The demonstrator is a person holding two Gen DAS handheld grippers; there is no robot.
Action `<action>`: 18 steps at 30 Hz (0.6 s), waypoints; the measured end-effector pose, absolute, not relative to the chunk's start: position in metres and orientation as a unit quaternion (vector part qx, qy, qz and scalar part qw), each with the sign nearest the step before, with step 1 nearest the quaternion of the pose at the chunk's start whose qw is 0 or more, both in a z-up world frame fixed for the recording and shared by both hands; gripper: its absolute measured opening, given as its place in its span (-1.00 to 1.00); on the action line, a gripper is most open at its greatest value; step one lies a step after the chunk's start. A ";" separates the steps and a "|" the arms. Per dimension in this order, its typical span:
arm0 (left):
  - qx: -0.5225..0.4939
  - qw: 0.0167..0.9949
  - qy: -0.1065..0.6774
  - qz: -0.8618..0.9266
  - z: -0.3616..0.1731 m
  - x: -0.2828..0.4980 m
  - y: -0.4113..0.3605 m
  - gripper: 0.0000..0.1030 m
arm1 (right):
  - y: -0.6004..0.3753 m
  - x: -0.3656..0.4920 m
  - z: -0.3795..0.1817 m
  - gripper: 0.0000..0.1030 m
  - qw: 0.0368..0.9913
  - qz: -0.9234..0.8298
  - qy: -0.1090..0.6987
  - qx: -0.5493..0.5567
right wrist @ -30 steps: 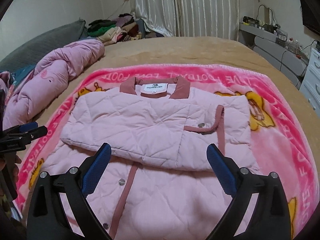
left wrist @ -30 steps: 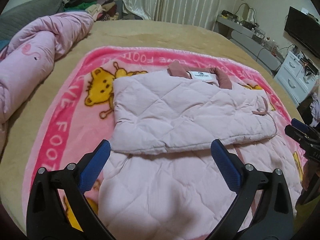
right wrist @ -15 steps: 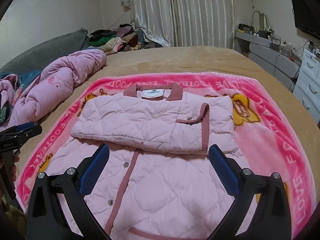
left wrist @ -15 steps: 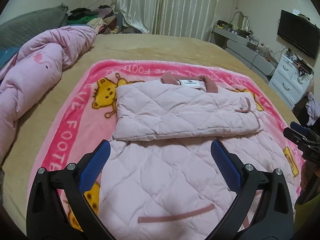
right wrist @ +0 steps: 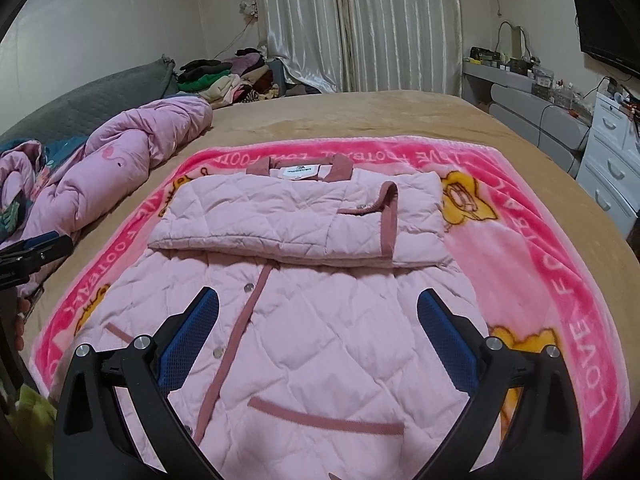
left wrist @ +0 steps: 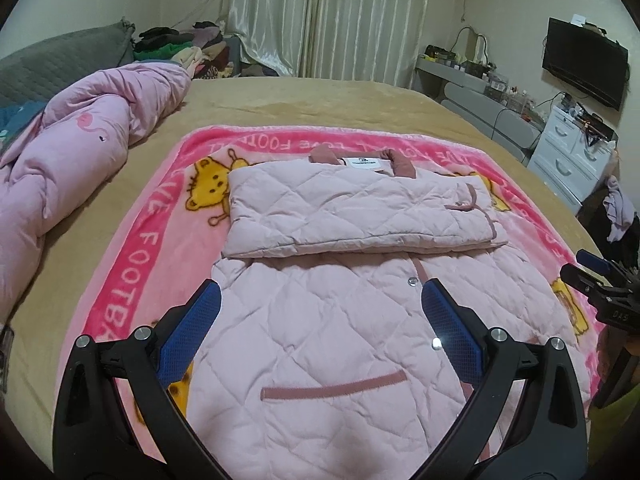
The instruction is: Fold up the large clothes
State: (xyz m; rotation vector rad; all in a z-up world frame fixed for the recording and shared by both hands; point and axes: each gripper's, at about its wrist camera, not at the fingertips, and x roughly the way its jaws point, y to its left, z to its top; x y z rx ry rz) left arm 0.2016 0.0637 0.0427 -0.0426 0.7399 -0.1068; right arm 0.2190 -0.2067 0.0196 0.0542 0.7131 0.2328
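Quilted pink jacket (left wrist: 352, 320) lies flat on the pink cartoon blanket (left wrist: 132, 256) spread over the tan bed (left wrist: 312, 100), straight ahead of both my tongs. Its sleeves are folded across the chest into a thick band (right wrist: 296, 224) just below the dusty-rose collar (right wrist: 340, 168); the white neck label shows between the collar points. The lower body is spread open toward me, with the rose placket (right wrist: 236, 336) and snaps running down left of centre in the right wrist view, and a rose pocket welt (left wrist: 332, 388) close in front of the left tongs.

Left tongs (left wrist: 320, 304): spread wide, nothing between the blue pads (left wrist: 192, 328), hovering over the jacket's lower half. Right tongs (right wrist: 318, 312): likewise wide and empty, above the same hem area. Each pair shows at the edge of the other's view: right tongs at far right of the left camera, left tongs at far left of the right camera.

A bunched pink duvet (right wrist: 120, 172) lies to the left of the tongs, off the blanket. Clothes pile (right wrist: 224, 76) and curtains (right wrist: 360, 20) beyond the far end of the bed; white drawers (left wrist: 576, 152) off right.
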 end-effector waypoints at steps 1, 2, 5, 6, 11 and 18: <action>-0.022 0.931 0.360 -0.052 0.042 0.198 0.063 0.82 | -0.207 0.217 0.019 0.92 0.930 0.114 0.349 0.027; -0.022 0.931 0.359 -0.052 0.042 0.195 0.062 0.82 | -0.207 0.214 0.018 0.92 0.929 0.114 0.350 0.026; -0.026 0.932 0.358 -0.053 0.039 0.184 0.060 0.82 | -0.209 0.208 0.017 0.92 0.929 0.116 0.349 0.025; -0.027 0.932 0.357 -0.054 0.038 0.180 0.060 0.82 | -0.208 0.205 0.016 0.92 0.929 0.116 0.350 0.025; -0.031 0.932 0.357 -0.056 0.033 0.165 0.056 0.82 | -0.207 0.193 0.016 0.92 0.930 0.120 0.346 0.025; -0.024 0.934 0.352 -0.056 0.029 0.143 0.051 0.82 | -0.205 0.177 0.016 0.92 0.932 0.123 0.340 0.021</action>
